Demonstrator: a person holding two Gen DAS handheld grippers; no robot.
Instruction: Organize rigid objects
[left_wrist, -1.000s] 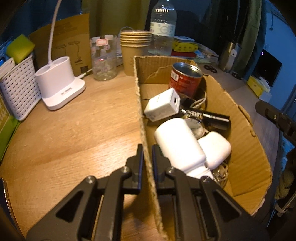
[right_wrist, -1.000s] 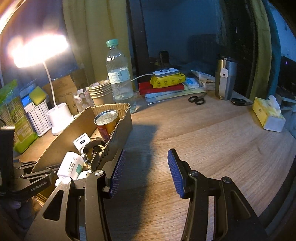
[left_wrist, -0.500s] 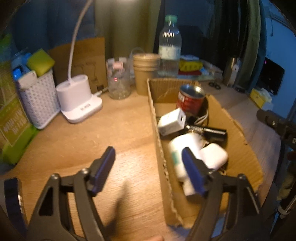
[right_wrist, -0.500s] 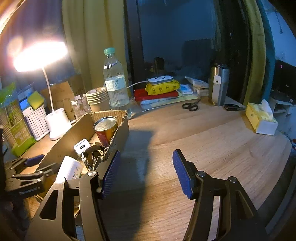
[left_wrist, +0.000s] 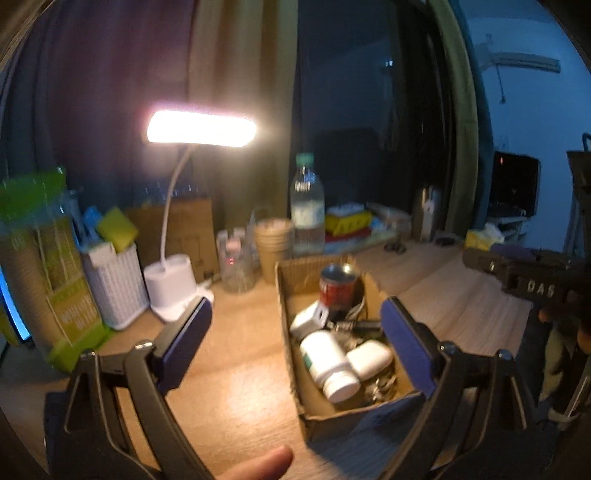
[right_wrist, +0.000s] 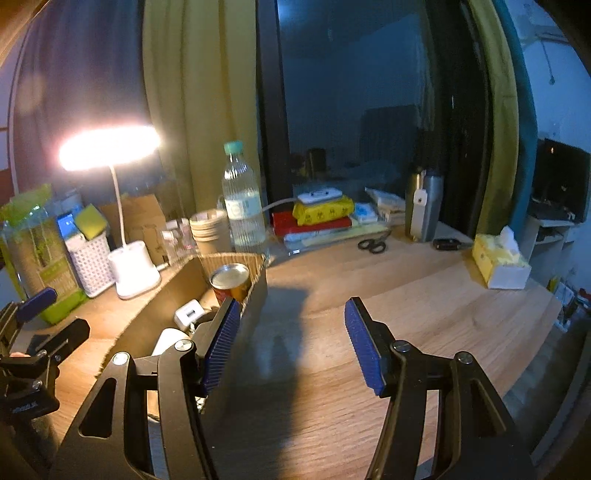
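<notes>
Left gripper (left_wrist: 295, 328) jaws opening, empty; right gripper (right_wrist: 291, 343) spread, empty; only its view shows scissors (right_wrist: 373, 243).

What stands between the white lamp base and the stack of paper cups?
In the left wrist view, a clear glass jar stands between the lamp base and the paper cups.

- Your right-wrist view hides most of the white bottle (right_wrist: 166, 338) behind a finger.
- Bottle label (left_wrist: 306, 357) blurred, unreadable.
- Fingertip (left_wrist: 264, 463) cut off at the near edge.
</notes>
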